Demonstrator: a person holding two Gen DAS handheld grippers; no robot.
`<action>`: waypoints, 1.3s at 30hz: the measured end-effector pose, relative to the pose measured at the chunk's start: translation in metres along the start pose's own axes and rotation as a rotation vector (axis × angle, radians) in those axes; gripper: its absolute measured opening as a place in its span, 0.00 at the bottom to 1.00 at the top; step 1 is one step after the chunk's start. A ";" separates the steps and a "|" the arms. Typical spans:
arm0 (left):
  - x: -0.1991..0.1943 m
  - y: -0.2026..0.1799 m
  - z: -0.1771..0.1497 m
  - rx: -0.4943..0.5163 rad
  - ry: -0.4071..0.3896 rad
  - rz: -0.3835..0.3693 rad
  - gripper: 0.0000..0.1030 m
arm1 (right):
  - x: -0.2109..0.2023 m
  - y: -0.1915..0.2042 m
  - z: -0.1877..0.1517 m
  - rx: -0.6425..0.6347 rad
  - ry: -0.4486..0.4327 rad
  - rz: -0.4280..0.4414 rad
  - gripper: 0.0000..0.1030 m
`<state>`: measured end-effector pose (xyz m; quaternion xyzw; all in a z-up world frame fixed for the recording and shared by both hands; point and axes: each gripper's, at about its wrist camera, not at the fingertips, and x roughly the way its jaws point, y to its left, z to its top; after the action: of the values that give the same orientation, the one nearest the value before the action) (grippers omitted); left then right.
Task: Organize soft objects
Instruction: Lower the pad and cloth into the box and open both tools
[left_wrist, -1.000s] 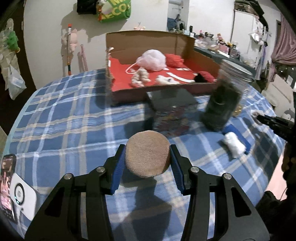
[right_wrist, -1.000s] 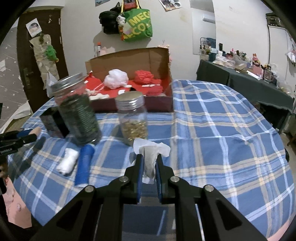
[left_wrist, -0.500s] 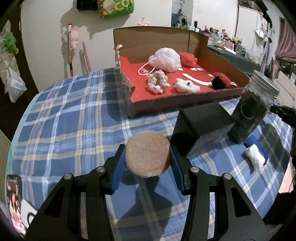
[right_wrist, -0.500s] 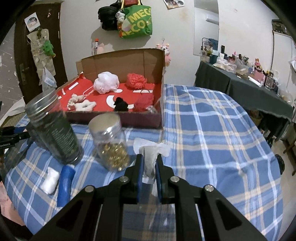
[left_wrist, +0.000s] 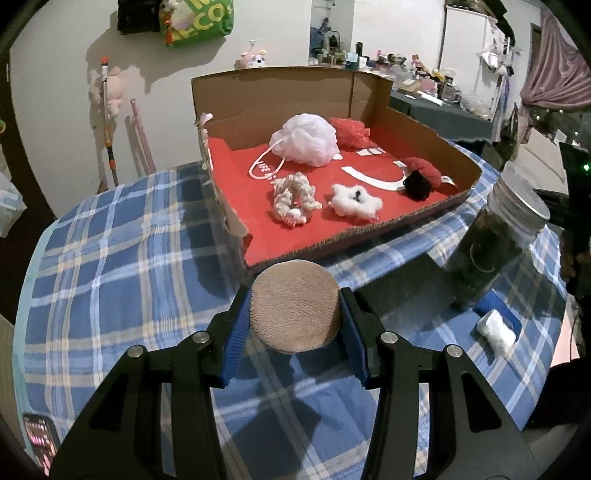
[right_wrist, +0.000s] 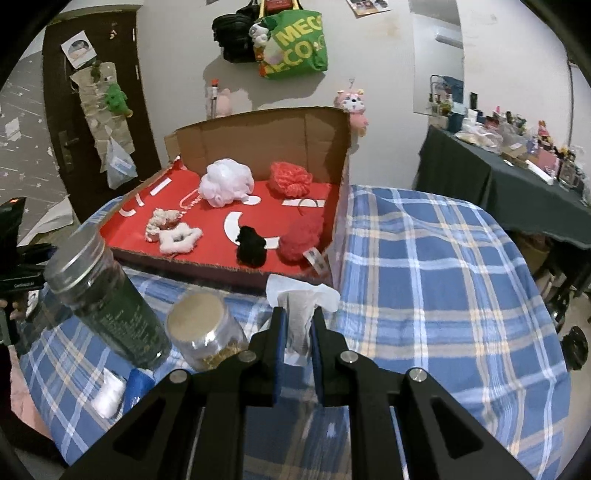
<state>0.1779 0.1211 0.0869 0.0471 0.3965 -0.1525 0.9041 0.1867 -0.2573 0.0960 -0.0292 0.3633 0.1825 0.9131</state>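
Dim indoor light, cool cast. Hard shadows on the wall (right_wrist: 388, 74) behind the green bag (right_wrist: 295, 44), thrown left. Strong fisheye bending, black vignette at corners. Dark jar (left_wrist: 491, 251) right of the cardboard box (left_wrist: 424, 218) slightly blurred; far clutter soft.

"MEG" and "ECO" on the green bag (right_wrist: 295, 44)

Left of the left gripper (left_wrist: 294, 320), a phone with a lit screen (left_wrist: 40, 439) is cut off by the picture's edge; its display is unreadable.
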 end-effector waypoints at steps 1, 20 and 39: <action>0.000 0.001 0.003 0.002 -0.001 -0.010 0.43 | 0.001 -0.001 0.002 -0.002 0.001 0.011 0.13; 0.031 -0.038 0.088 0.151 0.041 -0.151 0.43 | 0.038 0.026 0.068 -0.147 0.084 0.128 0.13; 0.152 -0.052 0.151 0.164 0.287 -0.025 0.43 | 0.149 0.046 0.135 -0.188 0.336 0.018 0.14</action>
<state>0.3650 0.0040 0.0807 0.1374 0.5082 -0.1871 0.8293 0.3586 -0.1423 0.0984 -0.1412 0.4924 0.2163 0.8311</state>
